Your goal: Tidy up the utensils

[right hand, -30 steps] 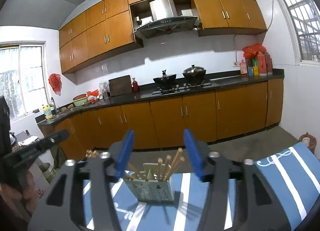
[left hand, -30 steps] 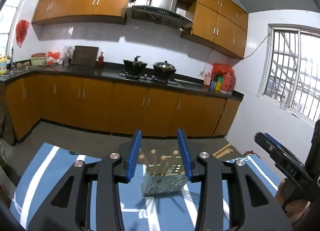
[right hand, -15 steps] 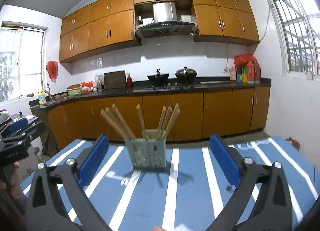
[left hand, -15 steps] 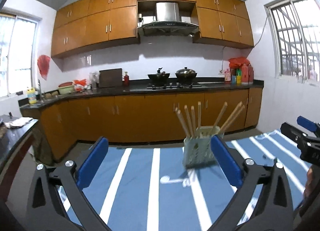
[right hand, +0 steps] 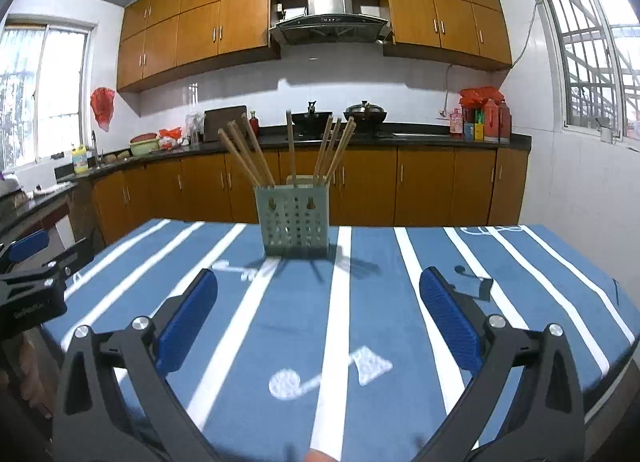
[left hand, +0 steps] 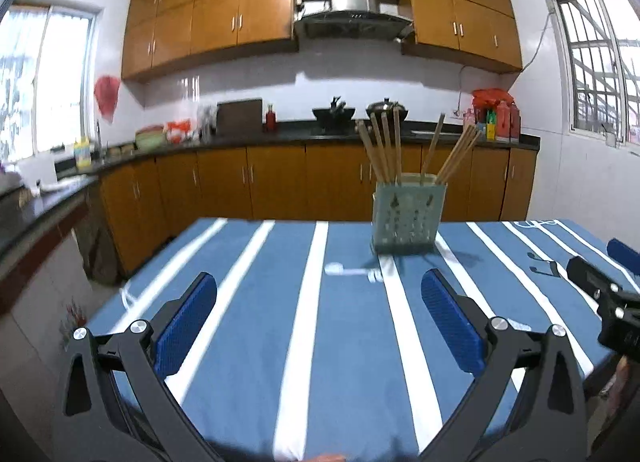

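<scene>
Item 1. Left hand-held gripper (left hand: 319,298): jaws spread wide, blue pads apart, nothing between them. It hangs low over the near part of the bench (left hand: 248,342).

Item 2. Right hand-held gripper (right hand: 318,298): jaws likewise spread wide, nothing between the pads. It also sits low over the near bench edge. Seen from the left wrist, its black body and a blue pad show at the far right; seen from the right wrist, the left tool shows at the far left.

Item 3. Utensil holder (right hand: 295,222): pale green, perforated, upright on the bench. It stands ahead of both tools and well apart from them, slightly right of centre for the left hand-held gripper and slightly left of centre for the right one.

Item 4. Chopsticks (right hand: 248,154): wooden, standing in the utensil holder, fanned outward in several groups, tips up.

Item 5. Bench cover: blue cloth with white stripes and white printed motifs.

Item 6. Background beyond the bench: kitchen counter (right hand: 420,138) with two pots (right hand: 366,110) on the stove, range hood (right hand: 330,18) above, orange-brown cabinets.
</scene>
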Demonstrator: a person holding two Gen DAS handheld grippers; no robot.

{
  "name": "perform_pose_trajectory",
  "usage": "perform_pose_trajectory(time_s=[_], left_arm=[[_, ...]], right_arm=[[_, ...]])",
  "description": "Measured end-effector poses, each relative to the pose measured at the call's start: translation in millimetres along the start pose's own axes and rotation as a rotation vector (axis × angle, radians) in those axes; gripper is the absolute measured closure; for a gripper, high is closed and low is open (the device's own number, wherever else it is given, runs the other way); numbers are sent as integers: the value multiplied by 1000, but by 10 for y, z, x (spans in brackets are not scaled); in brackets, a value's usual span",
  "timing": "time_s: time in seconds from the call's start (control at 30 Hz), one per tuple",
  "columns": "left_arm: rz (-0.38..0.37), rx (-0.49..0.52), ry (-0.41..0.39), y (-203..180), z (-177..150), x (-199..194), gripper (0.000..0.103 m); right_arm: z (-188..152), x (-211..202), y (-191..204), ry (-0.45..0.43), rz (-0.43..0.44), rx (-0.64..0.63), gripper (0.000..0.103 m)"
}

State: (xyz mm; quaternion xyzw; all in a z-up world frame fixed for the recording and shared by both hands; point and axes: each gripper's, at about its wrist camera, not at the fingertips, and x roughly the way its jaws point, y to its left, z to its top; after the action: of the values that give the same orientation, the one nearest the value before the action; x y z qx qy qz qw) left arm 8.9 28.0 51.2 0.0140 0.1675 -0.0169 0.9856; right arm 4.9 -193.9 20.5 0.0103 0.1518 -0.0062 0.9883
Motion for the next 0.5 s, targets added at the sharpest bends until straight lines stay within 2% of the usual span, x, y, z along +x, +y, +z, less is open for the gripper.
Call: perform_pose_trajectory(time_s=[0.23,0.5], left_arm=[[16,-28,5,-8,-244,-133,2],[28,-2,13,-87,-401,-161,2]], right_arm=[[-220,-95,72,7,5,-26,4],[-305,-173,47,-4,-12,-5,4]])
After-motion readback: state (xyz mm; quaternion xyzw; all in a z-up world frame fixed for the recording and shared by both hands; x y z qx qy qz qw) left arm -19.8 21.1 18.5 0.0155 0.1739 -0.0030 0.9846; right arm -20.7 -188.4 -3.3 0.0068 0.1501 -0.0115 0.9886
